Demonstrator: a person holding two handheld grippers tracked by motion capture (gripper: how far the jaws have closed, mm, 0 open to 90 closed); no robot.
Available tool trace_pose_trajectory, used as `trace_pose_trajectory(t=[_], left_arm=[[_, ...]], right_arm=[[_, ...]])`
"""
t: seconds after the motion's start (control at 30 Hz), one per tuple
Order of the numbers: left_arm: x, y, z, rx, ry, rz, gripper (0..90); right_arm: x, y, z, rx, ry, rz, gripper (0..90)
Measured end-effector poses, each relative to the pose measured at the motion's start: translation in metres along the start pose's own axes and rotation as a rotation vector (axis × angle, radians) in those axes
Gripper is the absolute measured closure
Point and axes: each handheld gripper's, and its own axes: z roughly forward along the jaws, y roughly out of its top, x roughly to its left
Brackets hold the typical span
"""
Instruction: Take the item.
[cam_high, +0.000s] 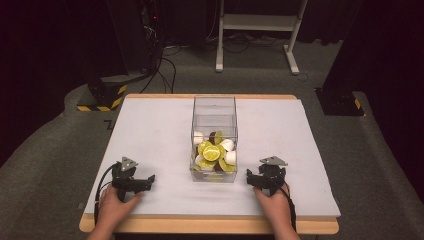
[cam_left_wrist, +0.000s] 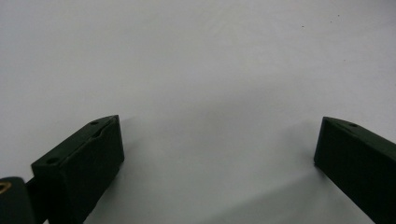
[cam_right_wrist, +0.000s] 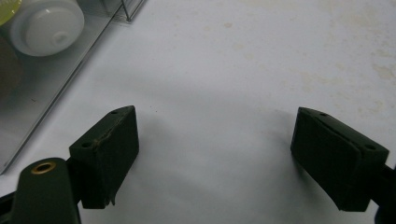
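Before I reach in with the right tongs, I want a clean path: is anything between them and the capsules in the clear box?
Only the clear box's near wall: the capsules lie behind it, so go over the open top. The white mat between the right tongs and the box is bare.

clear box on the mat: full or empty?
Partly full. The clear box holds green, white and dark capsules heaped in its lower near end; above them, nothing.

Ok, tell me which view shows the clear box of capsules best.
The high view: the whole clear box stands mid-table with the capsules heaped at its near end. The right gripper view catches just a corner of the box with one white capsule; the left gripper view looks at bare table.
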Motion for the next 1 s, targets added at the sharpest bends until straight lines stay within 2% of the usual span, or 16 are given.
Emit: trace_pose_trajectory(t=[0.63, 1.0], left_arm=[[0.0003, 0.0002, 0.0001, 0.002, -0.001, 0.003, 1.6], [0.0002, 0.0003, 0.0002, 0.002, 0.0, 0.002, 1.6]], right_arm=[[-0.0001, 0.0002, -0.0001, 0.002, 0.002, 0.002, 15.3], [-0.001, 0.0002, -0.0022, 0.003, 0.018, -0.023, 15.4]])
